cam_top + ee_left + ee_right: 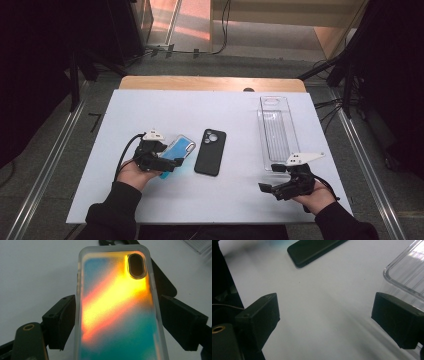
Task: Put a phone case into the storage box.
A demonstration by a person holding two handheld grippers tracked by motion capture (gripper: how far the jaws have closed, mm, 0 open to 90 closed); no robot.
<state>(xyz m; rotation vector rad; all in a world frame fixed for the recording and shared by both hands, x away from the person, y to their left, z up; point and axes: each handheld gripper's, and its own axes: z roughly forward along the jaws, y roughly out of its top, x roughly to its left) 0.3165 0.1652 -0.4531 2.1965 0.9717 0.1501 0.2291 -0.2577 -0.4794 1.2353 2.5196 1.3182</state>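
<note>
The left tool (167,161) is gripping a colourful phone case (178,150) across its width, one black jaw pressing on each long side, and the case is pointing forward and to the right from the person's left hand (134,172). In the left gripper view the case (117,307) is lying between the two jaws with its back facing the camera, showing a translucent frosted rim, a band of yellow and orange running slantwise over teal, and an oval camera opening near its far right corner. A black phone case (210,151) is lying flat on the white bench (150,107) just to the right of the held case, its camera cutout at the far end; whether the two cases are touching cannot be told. In the left gripper view the black case (163,281) is showing as a dark edge behind the colourful one. The right tool (272,187) is sitting low over the bench near its right front corner, held in the person's right hand (312,197), its jaws standing wide apart with nothing between them. In the right gripper view there is bare white surface between the jaws, the black case (314,251) is lying well ahead, and a clear plastic tray (407,272) is standing just beside the right-hand jaw. From above, that tray (277,131) is lying lengthwise along the right side of the bench.
</note>
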